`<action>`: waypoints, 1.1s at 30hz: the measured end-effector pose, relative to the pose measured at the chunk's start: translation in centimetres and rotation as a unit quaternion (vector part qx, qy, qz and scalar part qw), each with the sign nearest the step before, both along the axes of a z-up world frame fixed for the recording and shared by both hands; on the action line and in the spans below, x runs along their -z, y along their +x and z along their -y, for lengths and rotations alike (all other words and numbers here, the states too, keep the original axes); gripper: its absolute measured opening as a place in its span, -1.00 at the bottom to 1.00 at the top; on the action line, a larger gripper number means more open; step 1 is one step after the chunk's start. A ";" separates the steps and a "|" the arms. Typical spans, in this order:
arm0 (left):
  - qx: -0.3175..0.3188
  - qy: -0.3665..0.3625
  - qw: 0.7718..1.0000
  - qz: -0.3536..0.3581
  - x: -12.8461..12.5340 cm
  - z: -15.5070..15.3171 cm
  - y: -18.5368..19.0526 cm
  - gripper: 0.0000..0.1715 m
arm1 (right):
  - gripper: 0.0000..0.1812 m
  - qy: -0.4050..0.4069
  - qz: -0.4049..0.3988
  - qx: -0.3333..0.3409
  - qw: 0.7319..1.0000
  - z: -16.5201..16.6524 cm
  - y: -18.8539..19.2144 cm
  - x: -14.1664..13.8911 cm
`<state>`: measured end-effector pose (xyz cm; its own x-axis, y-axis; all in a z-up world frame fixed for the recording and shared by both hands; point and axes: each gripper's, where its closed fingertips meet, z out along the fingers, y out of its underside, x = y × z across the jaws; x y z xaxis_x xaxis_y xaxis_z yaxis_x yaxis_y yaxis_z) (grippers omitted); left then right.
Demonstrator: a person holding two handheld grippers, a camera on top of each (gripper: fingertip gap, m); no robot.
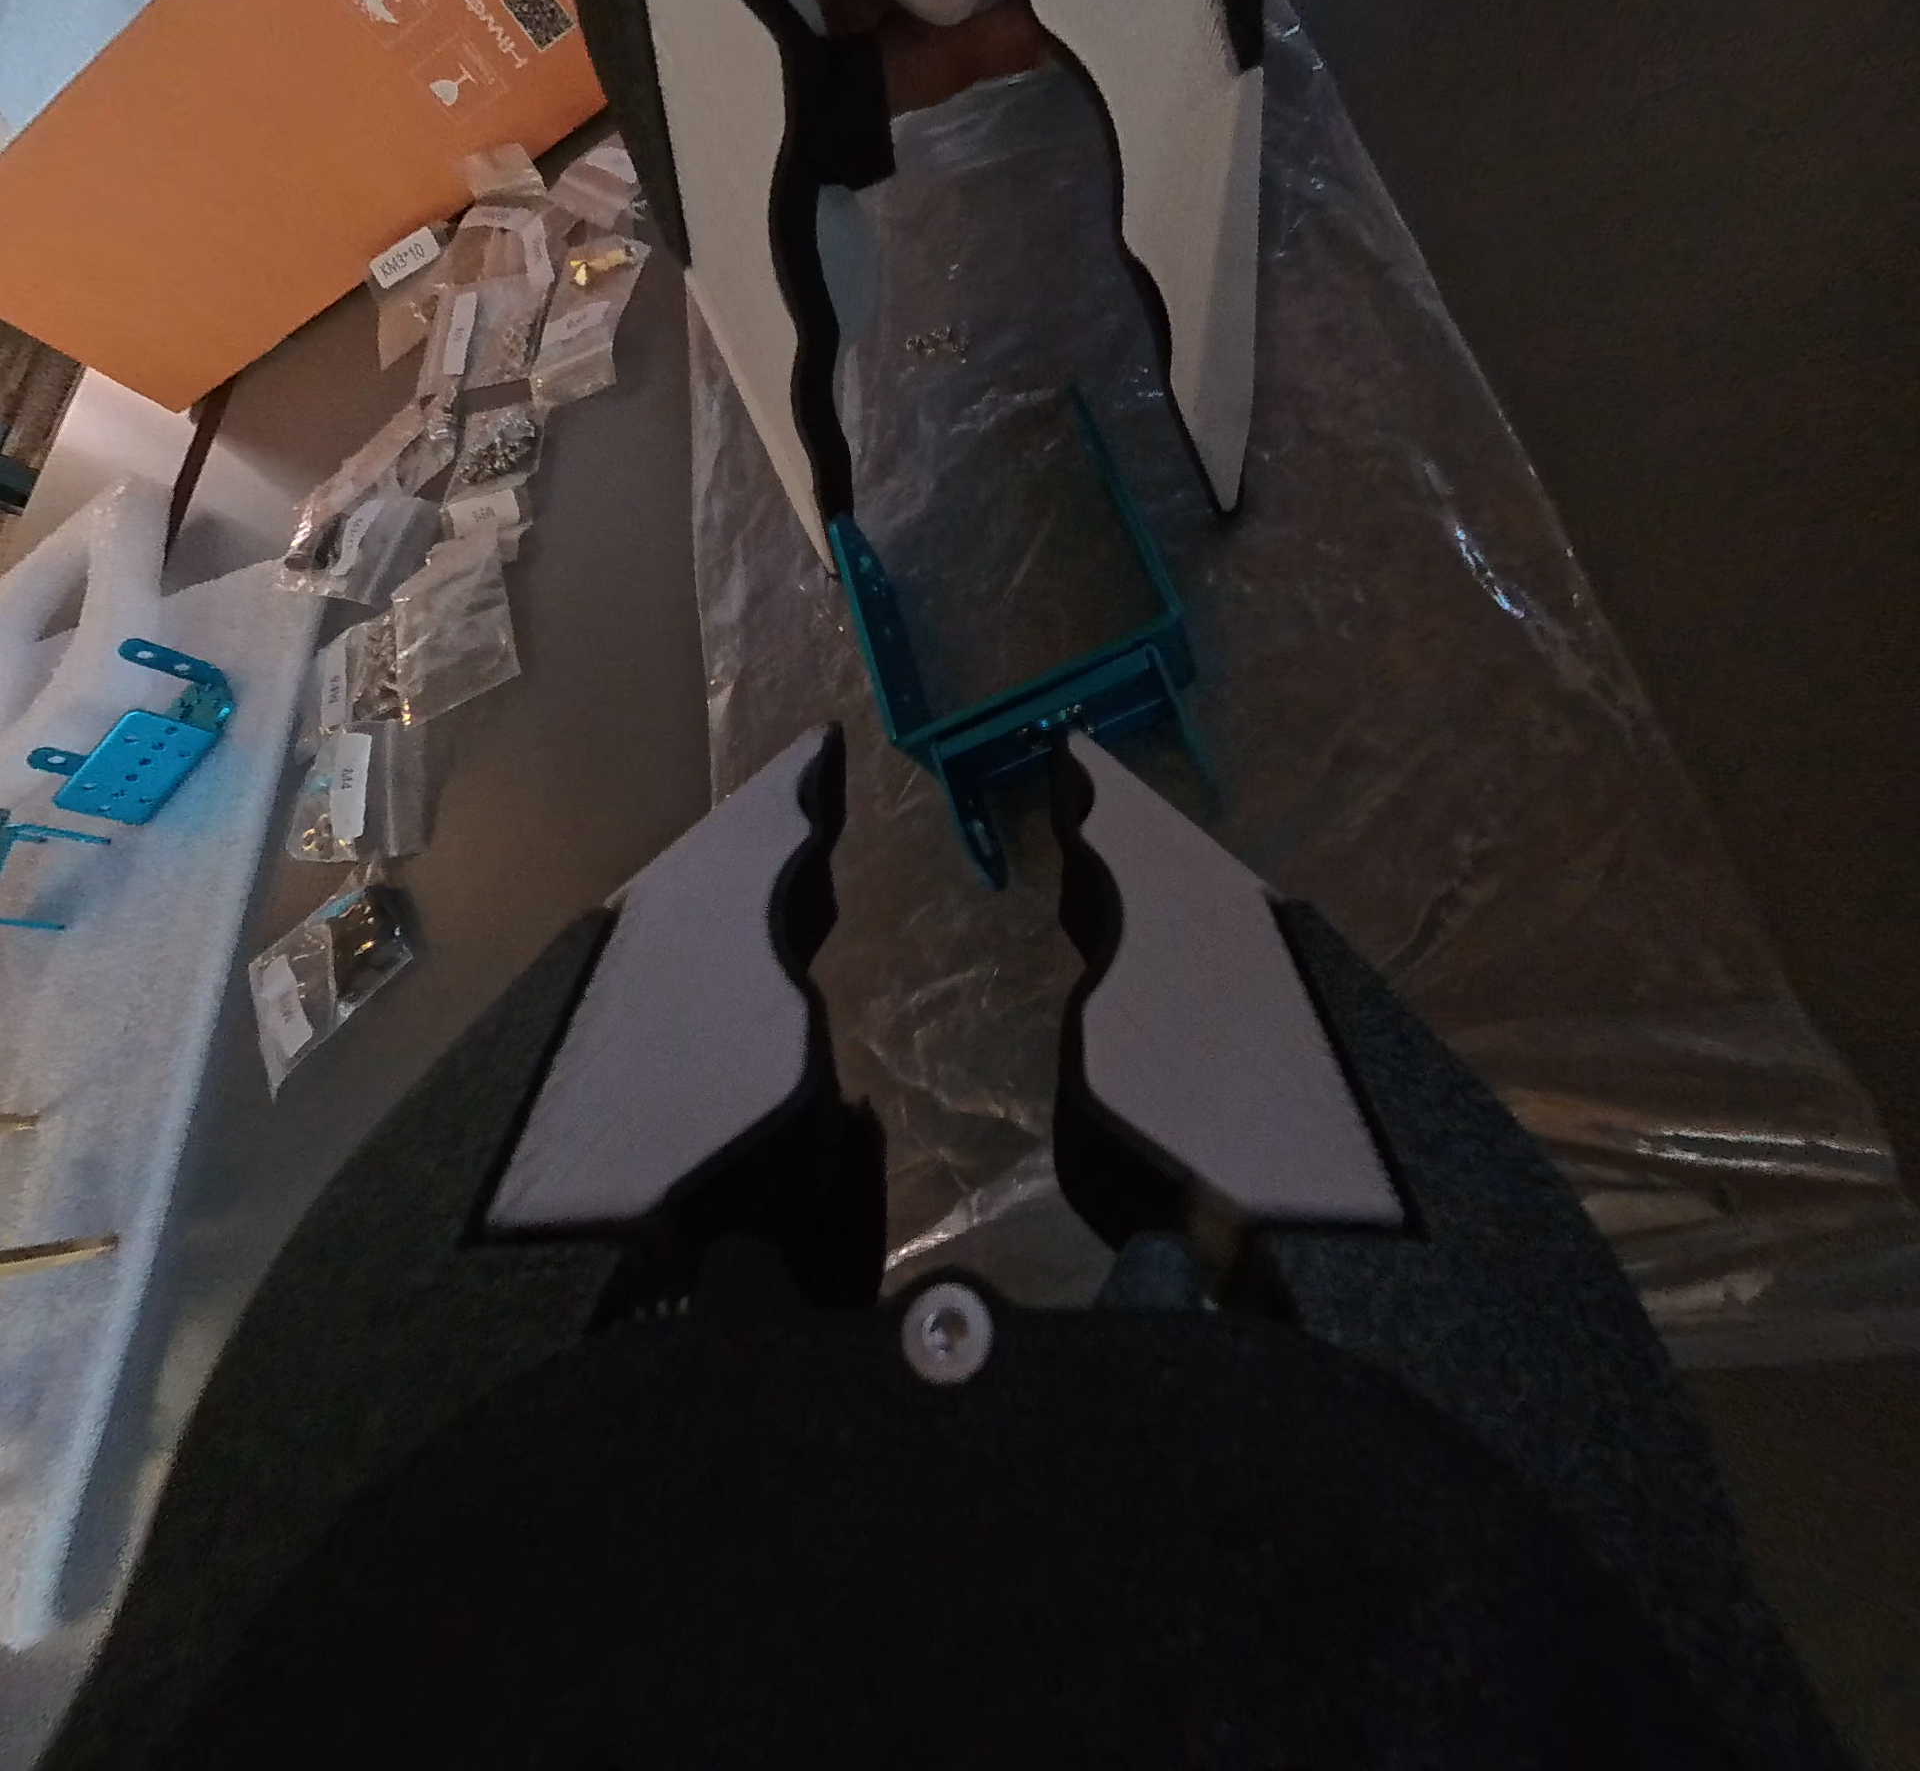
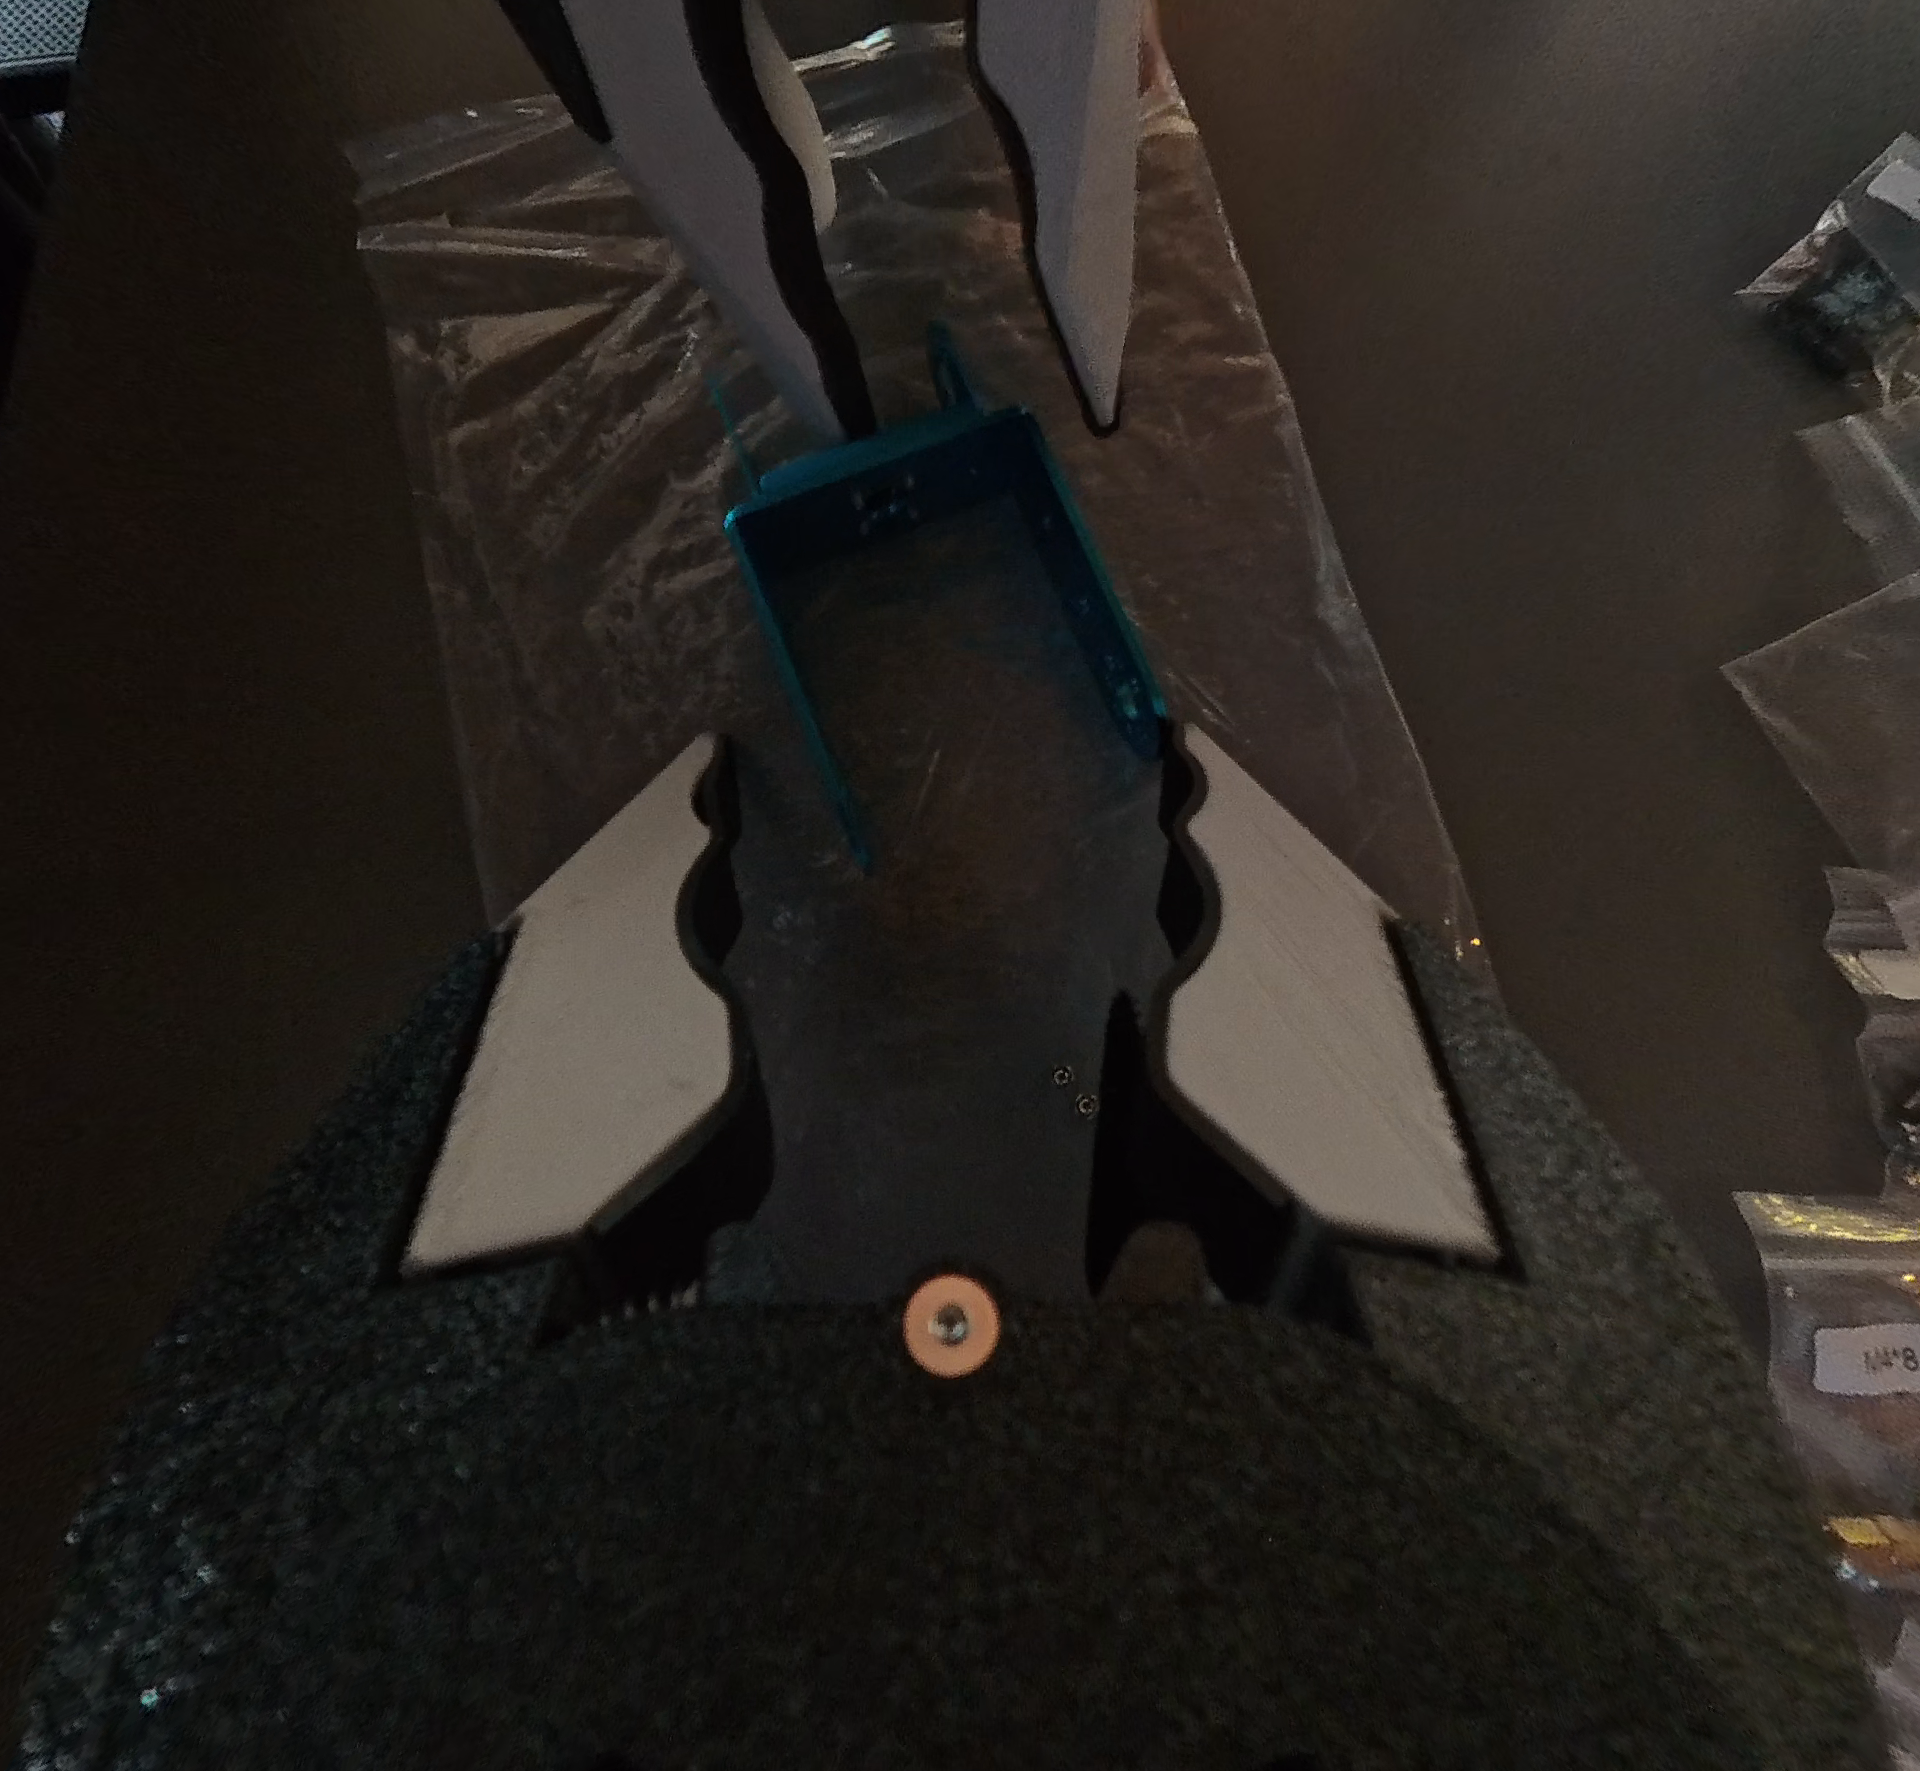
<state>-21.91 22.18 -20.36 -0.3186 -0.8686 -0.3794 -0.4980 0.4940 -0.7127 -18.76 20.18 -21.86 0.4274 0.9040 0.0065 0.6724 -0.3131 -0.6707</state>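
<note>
A blue metal U-shaped bracket with rows of holes lies on a clear plastic sheet on a dark table. My left gripper is open, its tips just short of the bracket's cross plate. My right gripper comes in from the opposite side, open wide, one fingertip at the end of a side arm. In the right wrist view the bracket has its open end toward my right gripper, whose right finger touches an arm end. The left gripper hangs open beyond the cross plate.
An orange cardboard box and several small bags of hardware lie to the left; some bags also show at the right of the right wrist view. White foam holds more blue parts. Tiny loose fasteners lie on the sheet. The left gripper's tips are roughly 5 cm from the right gripper's.
</note>
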 end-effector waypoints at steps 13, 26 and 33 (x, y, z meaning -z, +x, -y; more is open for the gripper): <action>0.010 0.006 1.000 -0.004 0.2 0.3 -0.1 -0.65 | -0.07 0.000 0.009 0.000 1.000 0.0 0.6 -0.1; 0.008 0.011 1.000 -0.004 0.3 0.3 -0.1 -0.65 | -0.73 -0.044 0.001 0.048 0.998 0.5 9.1 -3.0; 0.004 0.015 1.000 -0.004 0.3 0.2 -0.1 -0.62 | -0.76 -0.031 0.070 0.015 0.997 0.9 7.6 -0.4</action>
<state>-21.99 22.01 -20.66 -0.3278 -0.8549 -0.4021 -0.5000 0.5181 -0.6939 -11.15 19.32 -21.51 0.4527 0.8916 0.0124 0.7475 -0.3719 -0.5504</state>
